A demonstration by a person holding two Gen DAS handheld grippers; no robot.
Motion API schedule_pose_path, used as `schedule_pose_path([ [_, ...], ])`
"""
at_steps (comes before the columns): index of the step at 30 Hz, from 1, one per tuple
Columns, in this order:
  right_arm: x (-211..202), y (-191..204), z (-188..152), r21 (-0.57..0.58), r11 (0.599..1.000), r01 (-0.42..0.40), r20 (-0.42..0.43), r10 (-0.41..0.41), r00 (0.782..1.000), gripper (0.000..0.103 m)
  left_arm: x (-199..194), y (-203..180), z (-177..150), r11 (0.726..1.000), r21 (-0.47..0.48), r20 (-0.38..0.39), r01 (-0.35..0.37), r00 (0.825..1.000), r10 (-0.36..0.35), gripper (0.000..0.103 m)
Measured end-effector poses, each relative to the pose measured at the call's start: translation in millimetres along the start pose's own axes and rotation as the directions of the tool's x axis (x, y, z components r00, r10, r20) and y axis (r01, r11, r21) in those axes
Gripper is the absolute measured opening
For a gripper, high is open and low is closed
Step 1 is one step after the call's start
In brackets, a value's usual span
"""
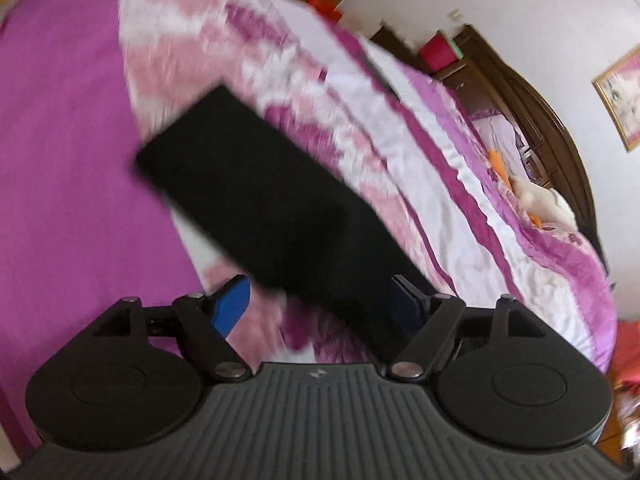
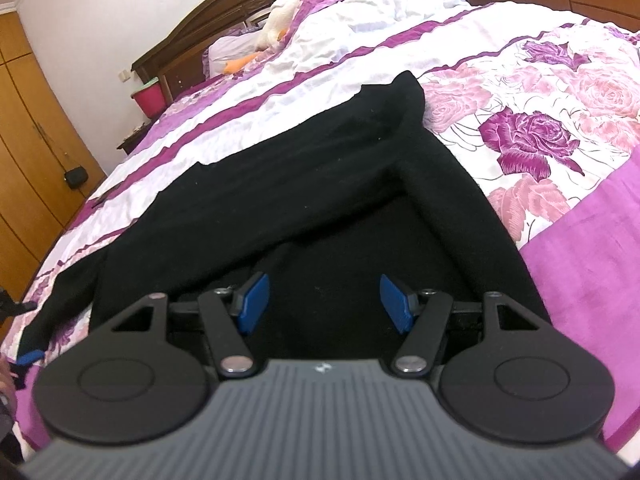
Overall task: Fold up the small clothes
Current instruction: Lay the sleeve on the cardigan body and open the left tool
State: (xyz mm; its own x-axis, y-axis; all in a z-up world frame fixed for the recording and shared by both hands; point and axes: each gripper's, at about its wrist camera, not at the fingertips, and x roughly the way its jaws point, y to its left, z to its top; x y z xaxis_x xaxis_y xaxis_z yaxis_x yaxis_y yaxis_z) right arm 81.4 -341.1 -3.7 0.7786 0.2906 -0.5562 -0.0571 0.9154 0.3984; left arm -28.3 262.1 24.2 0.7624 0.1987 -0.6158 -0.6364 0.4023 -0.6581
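A black long-sleeved garment lies on the floral bedspread, one sleeve folded across its body and the other stretched out to the left. My right gripper is open and empty just above the garment's near edge. In the left wrist view, a black sleeve lies across my left gripper, whose jaws stand wide apart. The sleeve covers the right finger; the left finger is bare. The view is blurred by motion. A blue fingertip of the left gripper shows at the sleeve end in the right wrist view.
The bed has a pink, white and purple floral cover over a plain purple sheet. A white stuffed duck lies by the dark wooden headboard. A pink bin stands beside the bed. Wooden wardrobes line the wall.
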Motion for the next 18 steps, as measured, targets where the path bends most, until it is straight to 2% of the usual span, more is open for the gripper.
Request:
schedule_pose_path([
  [2,2,0,0,0.004,1.0,0.003,0.0,-0.003,1.0,0.064,2,1,-10,0.999,-0.037,-0.017,0.019,1.0,-0.02,0.081],
  [5,3,3,-1,-0.005,1.0,0.008,-0.003,-0.008,1.0,0.063,-1,-8,-22,1.0,-0.001,0.003,0.026,1.0,-0.026,0.084],
  [7,4,3,-1,-0.016,1.0,0.012,-0.005,-0.012,1.0,0.063,3,-11,-21,0.999,-0.026,0.035,0.038,0.999,-0.037,0.085],
  [12,5,1,-1,-0.007,1.0,0.006,-0.005,-0.006,1.0,0.063,29,-15,-2,0.998,-0.056,0.139,-0.035,0.989,0.043,0.082],
  [13,4,1,0,-0.006,1.0,0.005,-0.006,-0.005,1.0,0.063,32,-17,2,0.998,-0.035,0.164,-0.051,0.985,0.056,0.078],
  [15,4,0,1,-0.006,1.0,0.003,-0.007,-0.003,1.0,0.063,33,-21,10,0.995,0.013,0.186,-0.095,0.978,0.091,0.031],
  [17,3,0,2,-0.007,1.0,0.0,-0.007,0.0,1.0,0.063,31,-24,20,0.994,0.052,0.196,-0.095,0.977,0.084,0.016],
  [18,3,-1,2,-0.006,1.0,-0.002,-0.009,0.002,1.0,0.063,25,-25,26,0.995,0.055,0.216,-0.082,0.974,0.068,0.015],
])
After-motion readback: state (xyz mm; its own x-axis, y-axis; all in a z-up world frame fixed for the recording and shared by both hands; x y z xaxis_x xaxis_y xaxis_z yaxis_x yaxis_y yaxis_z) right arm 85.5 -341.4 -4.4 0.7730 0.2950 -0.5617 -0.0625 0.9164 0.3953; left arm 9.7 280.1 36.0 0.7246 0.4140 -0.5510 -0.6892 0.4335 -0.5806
